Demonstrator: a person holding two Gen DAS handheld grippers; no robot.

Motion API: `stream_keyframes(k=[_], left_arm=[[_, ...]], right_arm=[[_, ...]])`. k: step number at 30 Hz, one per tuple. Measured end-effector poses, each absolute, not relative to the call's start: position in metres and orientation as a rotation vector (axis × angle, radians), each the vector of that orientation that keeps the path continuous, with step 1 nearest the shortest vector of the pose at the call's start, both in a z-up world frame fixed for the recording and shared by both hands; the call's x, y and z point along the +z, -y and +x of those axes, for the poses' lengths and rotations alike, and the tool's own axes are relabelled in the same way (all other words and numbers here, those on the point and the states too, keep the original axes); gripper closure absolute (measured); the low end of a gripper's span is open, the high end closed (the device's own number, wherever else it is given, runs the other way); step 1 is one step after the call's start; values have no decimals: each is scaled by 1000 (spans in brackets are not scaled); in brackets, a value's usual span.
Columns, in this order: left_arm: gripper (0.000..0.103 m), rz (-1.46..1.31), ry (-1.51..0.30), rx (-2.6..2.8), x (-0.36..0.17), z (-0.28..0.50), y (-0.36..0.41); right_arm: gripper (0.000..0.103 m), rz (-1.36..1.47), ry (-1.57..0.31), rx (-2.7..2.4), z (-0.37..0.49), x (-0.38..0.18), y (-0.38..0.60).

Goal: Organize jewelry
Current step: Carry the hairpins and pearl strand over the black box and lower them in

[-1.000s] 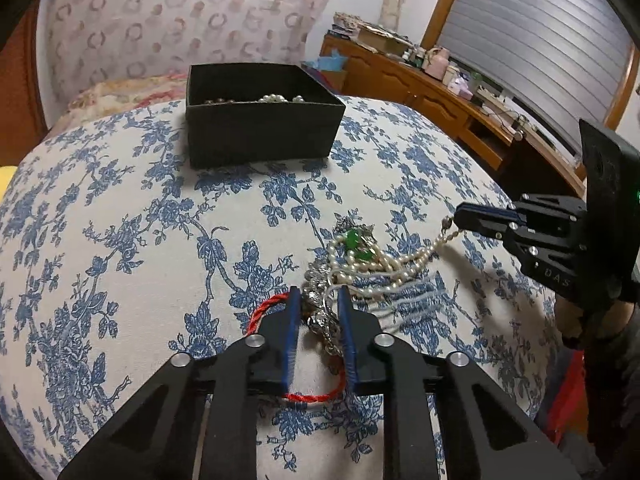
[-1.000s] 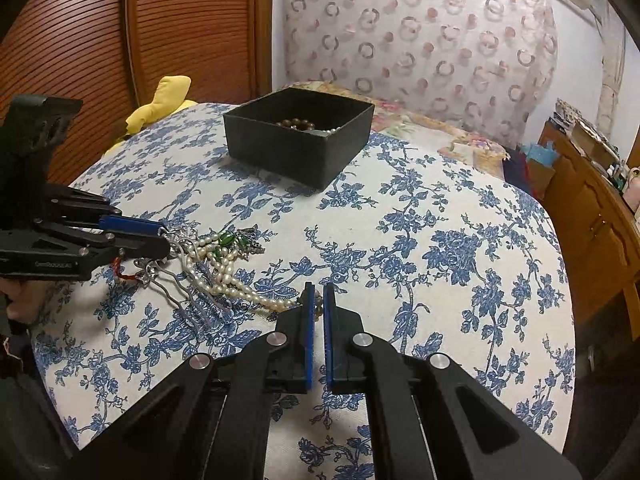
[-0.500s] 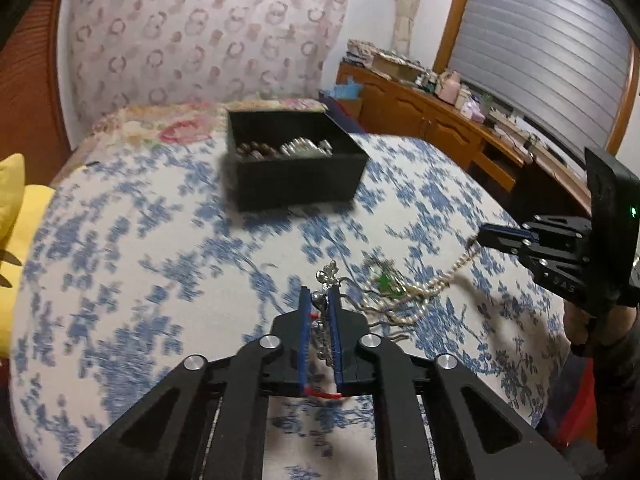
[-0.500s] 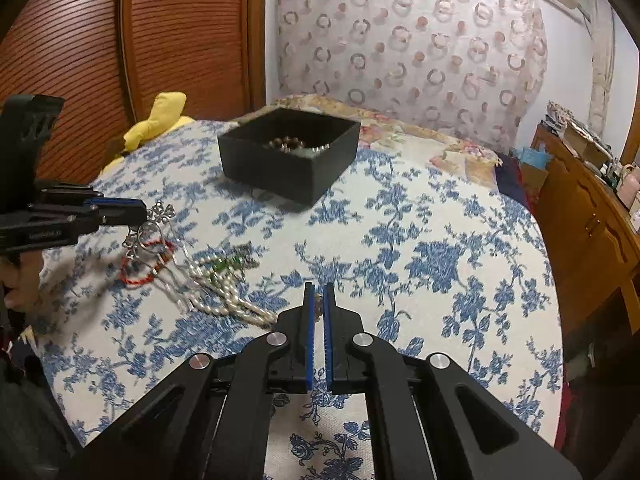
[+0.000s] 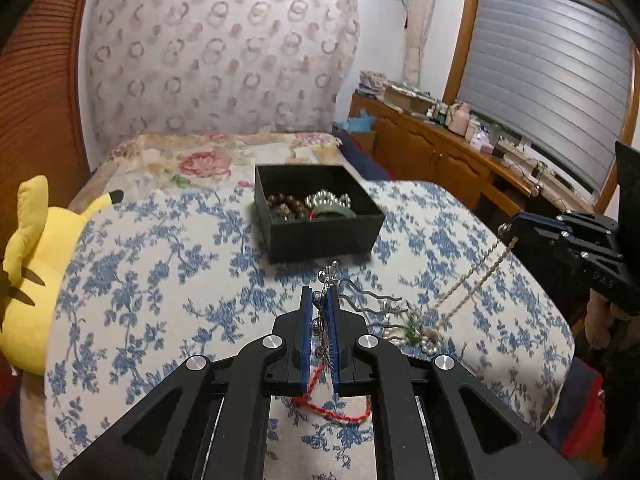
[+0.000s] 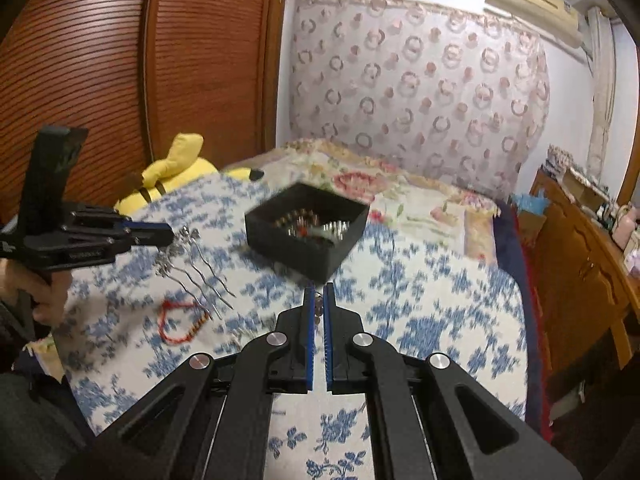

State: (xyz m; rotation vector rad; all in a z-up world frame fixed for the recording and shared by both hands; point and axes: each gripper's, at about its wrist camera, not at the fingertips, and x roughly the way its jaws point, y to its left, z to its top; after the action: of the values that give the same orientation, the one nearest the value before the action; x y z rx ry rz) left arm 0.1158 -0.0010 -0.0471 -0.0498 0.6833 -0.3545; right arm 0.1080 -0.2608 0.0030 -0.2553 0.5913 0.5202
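**A:** What have you got?

**B:** My left gripper (image 5: 320, 300) is pinching the silver hair comb (image 6: 192, 268), the red cord bracelet (image 6: 180, 320) dangling from it. My right gripper (image 6: 318, 300) is clamped on the end of the pearl necklace (image 5: 472, 280), whose other end is tangled at the comb.

**A:** Which step?

**B:** Pulling the knot apart, I think. Next: ease them free, then carry each piece to the black box (image 5: 316, 216) on the far side of the bedspread.

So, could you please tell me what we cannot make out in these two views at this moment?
- Black box contents: right wrist view, motion blur smears the pieces.
- Red cord: left wrist view, the left gripper hides part of its loop.
- Pearl strand: its end vanishes inside the right gripper; right wrist view shows only a blurred scrap between the pads.
- Hair comb: top ornament too small.
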Motion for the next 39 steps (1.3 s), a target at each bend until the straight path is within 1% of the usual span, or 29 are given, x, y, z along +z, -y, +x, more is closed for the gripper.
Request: stream_keyframes(k=[14,29,32,36,39], left_arm=[[97,-34,-613,-337,-18,119,2],[97,-36,-609,-326,-17,125,1],[97,-38,-609,-325,-18,125,0],[97,-40,-612,-323,-20,125,-1],[97,-43,-611,-320,-20,125,-3]], right_arm=[[98,-272,-442,507,116,73,250],[98,-246,-333,494,127,126,248],[98,-229,-321,495,128,131,249],[99,-277,-389,490,138,112,236],[98,-250,-387,514,136,112,234]])
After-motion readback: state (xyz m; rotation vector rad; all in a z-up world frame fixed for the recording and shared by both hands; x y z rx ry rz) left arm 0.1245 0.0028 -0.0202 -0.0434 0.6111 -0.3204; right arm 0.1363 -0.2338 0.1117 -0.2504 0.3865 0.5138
